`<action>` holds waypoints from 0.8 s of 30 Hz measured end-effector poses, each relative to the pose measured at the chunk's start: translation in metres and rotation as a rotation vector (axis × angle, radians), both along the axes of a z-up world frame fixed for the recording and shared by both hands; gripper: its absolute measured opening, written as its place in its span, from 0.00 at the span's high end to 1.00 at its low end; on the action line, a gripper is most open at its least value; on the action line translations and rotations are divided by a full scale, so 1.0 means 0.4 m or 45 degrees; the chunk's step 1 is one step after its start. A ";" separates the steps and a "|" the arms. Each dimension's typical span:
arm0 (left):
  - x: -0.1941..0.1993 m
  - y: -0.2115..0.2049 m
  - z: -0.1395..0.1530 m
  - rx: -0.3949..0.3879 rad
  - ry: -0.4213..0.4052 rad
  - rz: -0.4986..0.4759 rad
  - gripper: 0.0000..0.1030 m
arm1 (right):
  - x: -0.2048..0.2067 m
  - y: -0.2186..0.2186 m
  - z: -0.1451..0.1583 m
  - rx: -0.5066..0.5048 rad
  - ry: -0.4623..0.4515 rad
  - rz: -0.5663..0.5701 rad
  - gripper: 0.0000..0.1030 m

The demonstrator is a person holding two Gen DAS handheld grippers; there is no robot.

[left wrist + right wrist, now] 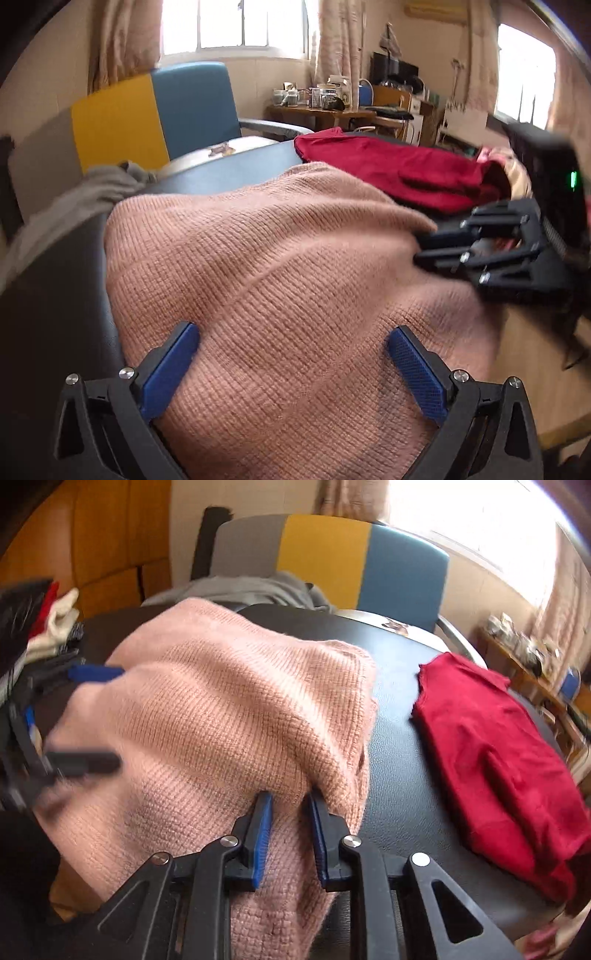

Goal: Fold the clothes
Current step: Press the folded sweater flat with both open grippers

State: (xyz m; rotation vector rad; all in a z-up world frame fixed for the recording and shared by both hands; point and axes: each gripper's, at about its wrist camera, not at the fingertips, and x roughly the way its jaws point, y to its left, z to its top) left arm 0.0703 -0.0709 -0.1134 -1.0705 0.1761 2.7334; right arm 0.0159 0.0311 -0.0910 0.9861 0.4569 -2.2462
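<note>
Red garment (498, 753) lying folded beside pink sweater (229, 716); sweater fold still underway. Right gripper (290, 823) pinching sweater fold, jaws nearly closed; left gripper (291, 363) gaping wide, gripping nothing.

The sweater (229, 716) is lying on the table (391, 746) right before me, and my left tongs (291, 365) are hanging over its near part. My right tongs (290, 830) are sitting at its right edge. Another garment (495, 746) is lying on the table to the right, apart from the sweater. A chair (354, 561) is standing behind the table.
</note>
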 end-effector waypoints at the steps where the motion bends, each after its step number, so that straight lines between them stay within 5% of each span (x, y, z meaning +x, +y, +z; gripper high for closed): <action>1: 0.002 0.002 0.001 -0.008 0.005 0.000 0.01 | -0.005 0.001 -0.003 -0.017 -0.010 -0.004 0.81; 8: 0.024 -0.146 0.103 0.340 0.049 0.099 0.04 | -0.082 0.042 0.042 -0.139 -0.214 -0.023 0.80; 14: -0.026 -0.275 0.157 0.480 0.099 0.187 0.04 | -0.111 -0.024 0.156 -0.291 -0.176 -0.061 0.75; 18: -0.114 -0.288 0.178 0.523 0.104 0.141 0.04 | -0.177 -0.099 0.164 -0.417 -0.239 -0.132 0.59; 21: -0.200 -0.274 0.162 0.518 0.066 0.100 0.04 | -0.223 -0.145 0.124 -0.399 -0.269 -0.233 0.46; 24: -0.272 -0.261 0.110 0.512 -0.044 0.077 0.05 | -0.249 -0.156 0.050 -0.194 -0.182 -0.317 0.43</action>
